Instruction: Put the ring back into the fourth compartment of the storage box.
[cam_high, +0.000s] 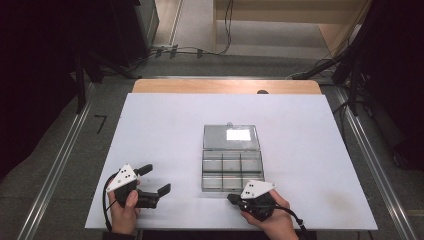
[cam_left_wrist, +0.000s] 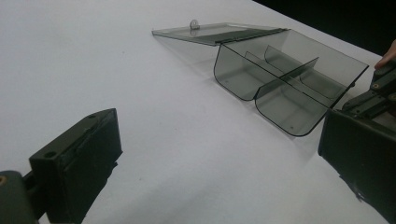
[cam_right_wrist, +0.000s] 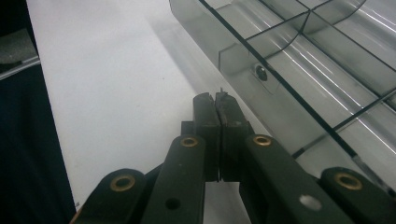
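Big white table (cam_high: 165, 150), nearly bare, with a clear smoky plastic organizer box (cam_high: 231, 171) sitting a bit right of the middle, lid (cam_high: 230, 136) flipped flat open toward the far side. Its long axis with the lid open runs away from the person, compartments nearest them. The right gripper (cam_high: 234, 199) is way nearer: it's parked just off the box's near edge, close to the near right corner, jaws pinched fully together on nothing. In the right gripper view the tips (cam_right_wrist: 215, 99) sit just short of the box wall. The left gripper (cam_high: 156, 180) hangs well off to the left with jaws spread wide, nothing in them. Loads of open table on the left and beyond the lid, less toward the near edge.
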